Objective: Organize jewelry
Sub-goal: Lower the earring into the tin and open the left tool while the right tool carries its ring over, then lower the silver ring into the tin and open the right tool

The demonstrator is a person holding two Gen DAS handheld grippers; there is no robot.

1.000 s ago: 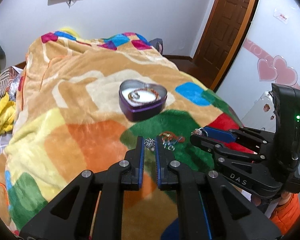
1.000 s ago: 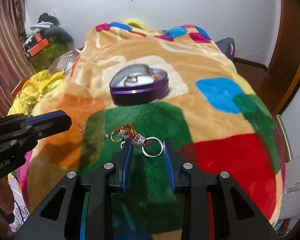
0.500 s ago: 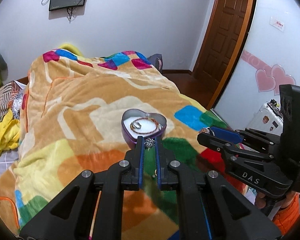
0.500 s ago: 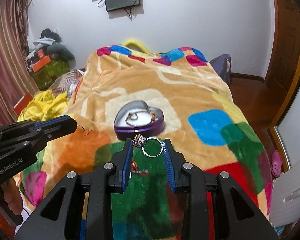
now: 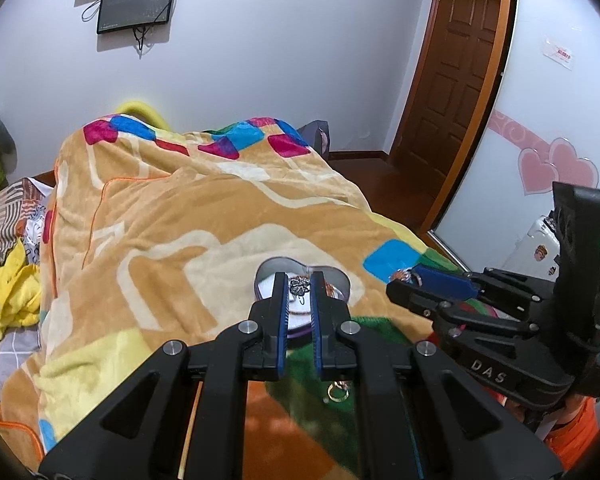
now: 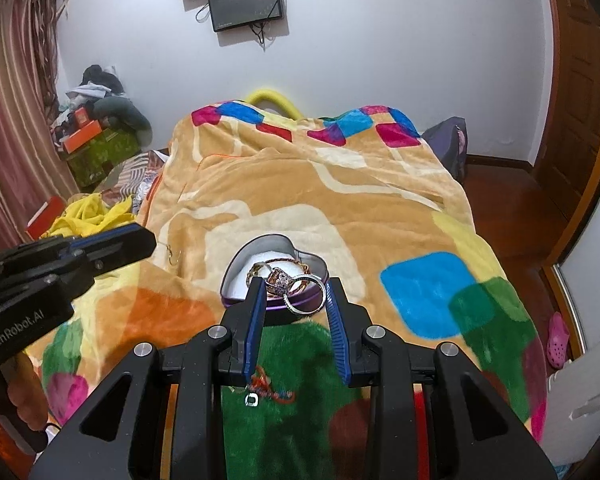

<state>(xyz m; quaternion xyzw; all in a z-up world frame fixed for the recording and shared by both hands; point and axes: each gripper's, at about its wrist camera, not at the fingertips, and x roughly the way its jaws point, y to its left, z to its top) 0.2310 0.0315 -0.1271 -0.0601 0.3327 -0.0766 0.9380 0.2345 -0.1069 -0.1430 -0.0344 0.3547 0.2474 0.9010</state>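
Surface: bed under a patchwork fleece blanket (image 6: 340, 208); white wall, wooden door (image 5: 452, 80).

Heart-shaped tin (image 6: 236, 276), purple-sided, lidless, mid-blanket, holding a beaded bracelet (image 6: 284, 261).

Right gripper (image 6: 296, 290): jaws partly closed, pinching silver rings (image 6: 305, 294) above the tin's near rim.

Left gripper (image 5: 299, 290): jaws narrow, pinching a small flower-shaped charm (image 5: 299, 287) over the tin.

Loose trinkets (image 6: 270, 392) lie nearer than the tin; bare blanket surrounds it.

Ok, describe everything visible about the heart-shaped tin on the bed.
The heart-shaped tin is a shallow, lidless metal box with a glossy purple outer wall, a silvery inner wall and a white lining. It sits upright on the plush patterned blanket, where beige meets green. Inside lie a beaded bracelet and other small pieces, too hidden to name. The right gripper, holding rings, and the left gripper, pinching a small silver ornament, appear in front of it; contact is unclear.
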